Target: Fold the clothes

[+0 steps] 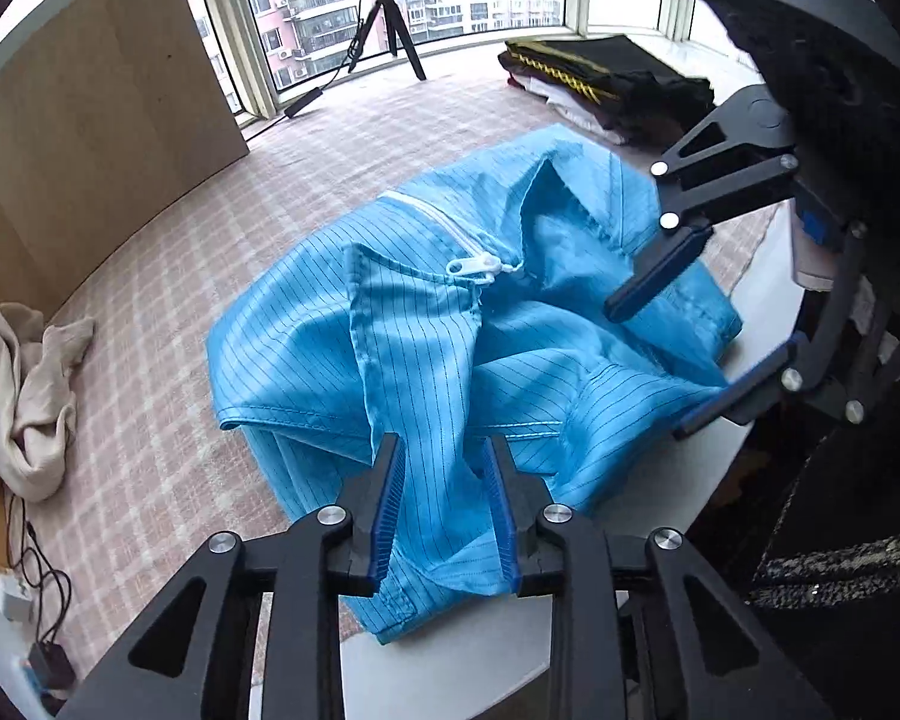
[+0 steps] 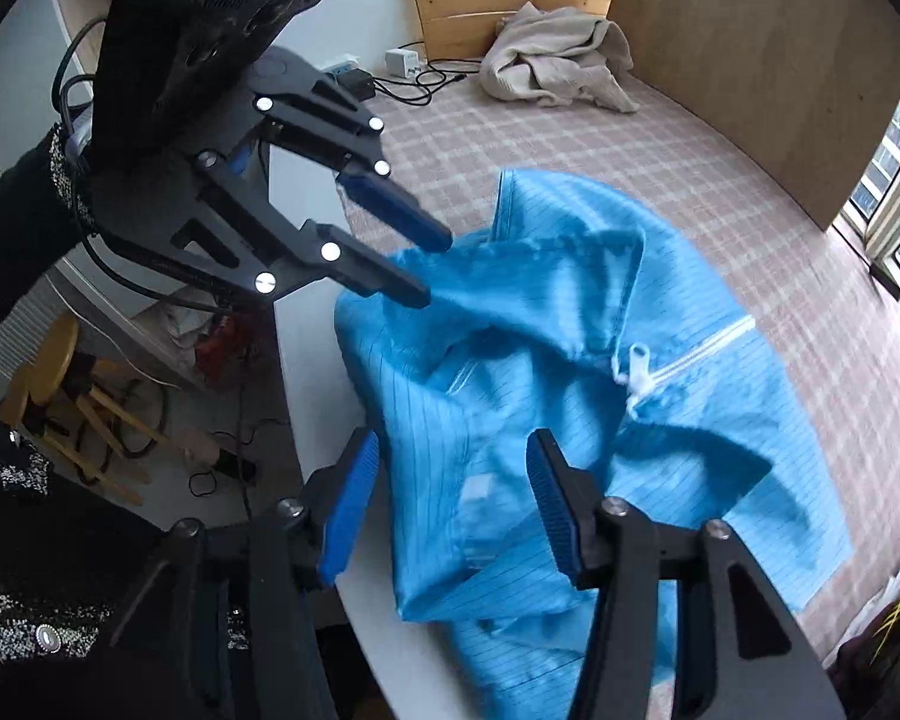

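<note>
A pink checked cloth (image 1: 168, 324) covers the work surface, with a bare white table edge (image 1: 462, 654) showing at the near side. A wooden board (image 1: 90, 138) stands upright along the left side. A tripod (image 1: 390, 30) stands at the far end before the windows (image 1: 402, 0), with apartment blocks visible outside. A black cable (image 1: 306, 102) runs from it across the cloth. At the near left lie a white charger (image 2: 403, 62), a black adapter (image 2: 357, 83) and tangled wires (image 1: 42, 576). A yellow wooden stool (image 2: 60, 372) stands on the floor below the table.
</note>
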A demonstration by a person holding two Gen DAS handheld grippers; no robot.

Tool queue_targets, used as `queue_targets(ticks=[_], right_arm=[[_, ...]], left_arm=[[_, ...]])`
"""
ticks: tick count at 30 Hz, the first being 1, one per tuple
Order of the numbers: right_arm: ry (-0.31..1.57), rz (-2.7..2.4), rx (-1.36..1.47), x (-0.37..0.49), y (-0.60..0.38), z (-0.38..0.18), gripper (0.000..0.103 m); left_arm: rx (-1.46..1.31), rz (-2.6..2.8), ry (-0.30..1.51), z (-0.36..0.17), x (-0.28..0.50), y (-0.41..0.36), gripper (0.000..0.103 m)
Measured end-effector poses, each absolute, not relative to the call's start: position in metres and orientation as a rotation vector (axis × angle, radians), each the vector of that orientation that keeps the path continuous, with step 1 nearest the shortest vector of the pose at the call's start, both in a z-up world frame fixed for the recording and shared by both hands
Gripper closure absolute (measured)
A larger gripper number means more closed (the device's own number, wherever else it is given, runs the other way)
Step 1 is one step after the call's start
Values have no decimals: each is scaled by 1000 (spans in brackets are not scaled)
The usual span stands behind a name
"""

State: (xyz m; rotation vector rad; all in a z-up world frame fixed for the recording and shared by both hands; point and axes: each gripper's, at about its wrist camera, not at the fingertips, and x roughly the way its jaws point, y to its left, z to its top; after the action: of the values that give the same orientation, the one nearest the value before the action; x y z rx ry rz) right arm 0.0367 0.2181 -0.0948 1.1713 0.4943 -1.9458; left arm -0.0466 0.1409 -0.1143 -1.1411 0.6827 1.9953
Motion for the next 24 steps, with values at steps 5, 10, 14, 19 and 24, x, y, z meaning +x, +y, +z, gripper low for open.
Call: queue_targets(ticks=[5,10,14,19,24], right_arm=[[494,-1987,1169,51,210,-114,52],[720,-1992,1162,59,194,-139,95],[846,-2082,1093,68,200,-123,101],[1172,-2182,918,92,196,-118,101],[1458,-2030,901,113,185,-168,101]], left_arm=[[-1319,1926,689,-144,-73,146,102],[-1324,1973,563,-116,-91,131,103],[-1312,2061,297,-81,-110,102,103],[-1279,2029,27,-62,-117,87,103],[-1347,1945,69,-87,-102,95,102]])
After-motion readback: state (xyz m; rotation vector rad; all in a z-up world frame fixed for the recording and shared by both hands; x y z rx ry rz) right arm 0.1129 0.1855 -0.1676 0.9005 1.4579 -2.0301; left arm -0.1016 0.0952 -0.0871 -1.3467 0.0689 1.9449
